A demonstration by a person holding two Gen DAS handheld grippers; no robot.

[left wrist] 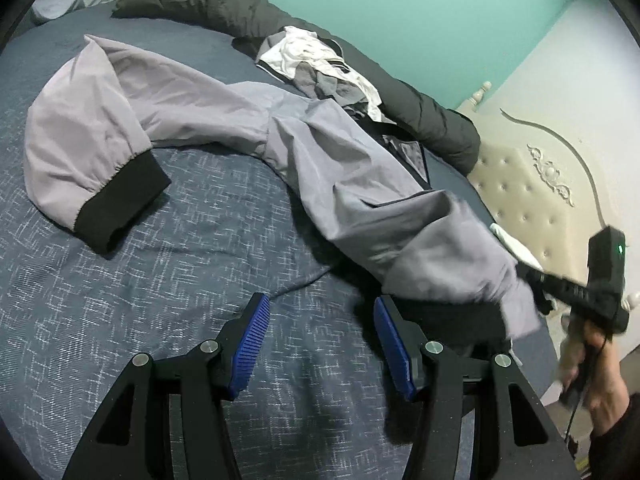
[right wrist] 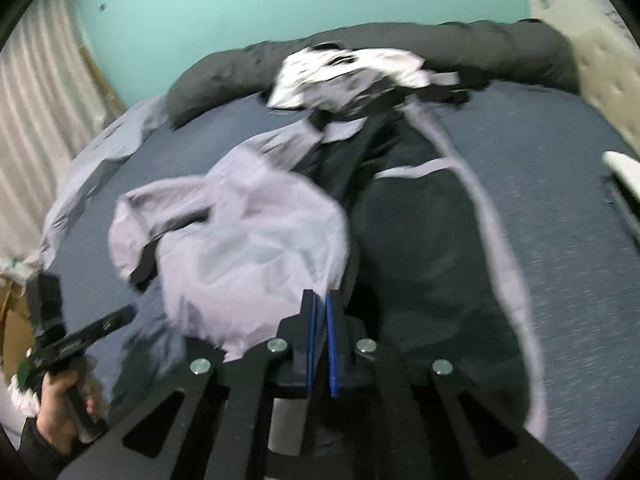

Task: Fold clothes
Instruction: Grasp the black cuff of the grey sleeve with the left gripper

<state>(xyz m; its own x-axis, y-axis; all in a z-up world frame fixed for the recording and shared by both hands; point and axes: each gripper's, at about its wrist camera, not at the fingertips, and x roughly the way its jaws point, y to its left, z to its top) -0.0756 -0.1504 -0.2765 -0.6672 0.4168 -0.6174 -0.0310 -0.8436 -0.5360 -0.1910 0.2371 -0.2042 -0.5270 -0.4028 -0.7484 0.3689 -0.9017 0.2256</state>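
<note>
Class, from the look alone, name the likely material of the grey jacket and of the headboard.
Grey jacket: probably thin woven synthetic, smooth with a faint sheen and crisp creases; its black cuff looks knitted. Headboard: probably cream padded leather or imitation, button-tufted.

Left wrist view: close above the bed (left wrist: 120, 300), angled down along its claw (left wrist: 320, 344), facing the headboard (left wrist: 532, 200). Right wrist view: same tilt, blurred. Both share the grey jacket (left wrist: 320, 152) and dark bolster (right wrist: 224, 80).
</note>
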